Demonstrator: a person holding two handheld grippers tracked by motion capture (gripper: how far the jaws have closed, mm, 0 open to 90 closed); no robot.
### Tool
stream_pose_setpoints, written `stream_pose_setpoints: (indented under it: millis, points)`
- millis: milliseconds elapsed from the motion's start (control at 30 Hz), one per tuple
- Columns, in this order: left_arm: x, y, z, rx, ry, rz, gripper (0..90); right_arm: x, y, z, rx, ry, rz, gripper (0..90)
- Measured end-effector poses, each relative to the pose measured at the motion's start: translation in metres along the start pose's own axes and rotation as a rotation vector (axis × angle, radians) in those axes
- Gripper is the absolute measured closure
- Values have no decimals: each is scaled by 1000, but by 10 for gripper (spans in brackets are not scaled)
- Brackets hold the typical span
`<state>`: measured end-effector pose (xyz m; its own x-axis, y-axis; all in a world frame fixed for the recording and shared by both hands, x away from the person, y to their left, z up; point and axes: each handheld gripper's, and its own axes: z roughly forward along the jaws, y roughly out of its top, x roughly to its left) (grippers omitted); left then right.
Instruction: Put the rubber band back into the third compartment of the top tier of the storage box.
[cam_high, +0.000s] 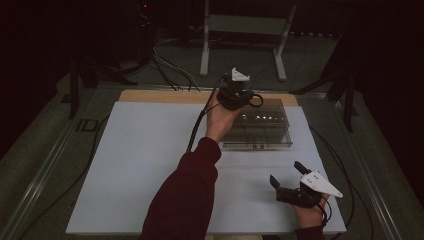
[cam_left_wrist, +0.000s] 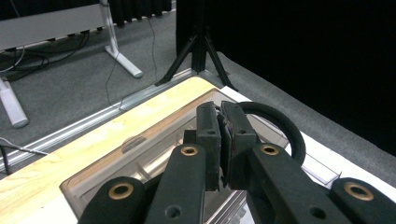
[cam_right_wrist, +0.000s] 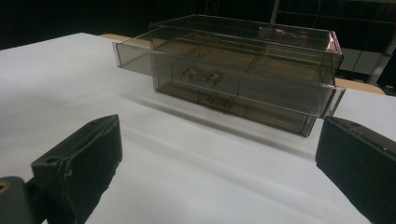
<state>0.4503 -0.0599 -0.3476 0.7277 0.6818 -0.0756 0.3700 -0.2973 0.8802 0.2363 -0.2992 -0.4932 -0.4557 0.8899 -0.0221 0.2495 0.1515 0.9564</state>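
A smoky clear plastic drawer box (cam_high: 260, 134) stands at the back of the white mat (cam_high: 140, 165). Its upper drawer (cam_right_wrist: 187, 60) is slid out a little toward me, handle (cam_right_wrist: 201, 75) facing the front. My left gripper (cam_high: 246, 97) hovers over the box's back left corner, shut on a black ring (cam_left_wrist: 290, 130) that sticks out to one side of the jaws. From the left gripper view (cam_left_wrist: 222, 112) the box (cam_left_wrist: 135, 156) lies just below. My right gripper (cam_high: 286, 173) rests low near the mat's front right, open and holding nothing (cam_right_wrist: 215, 154).
A strip of wooden tabletop (cam_high: 165, 96) shows behind the mat. Beyond it are a grey frame's legs (cam_high: 205, 50), a black tripod (cam_left_wrist: 198, 51) and cables (cam_high: 170, 70) on the dark floor. A cable (cam_high: 197, 130) trails from the left gripper across the mat.
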Motion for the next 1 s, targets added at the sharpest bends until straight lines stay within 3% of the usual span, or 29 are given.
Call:
stream_pose_setpoints:
  millis: [1000]
  points:
    - [-25,-2,23,-4,-45,6,881,2,1,3,-8,15,-10,12]
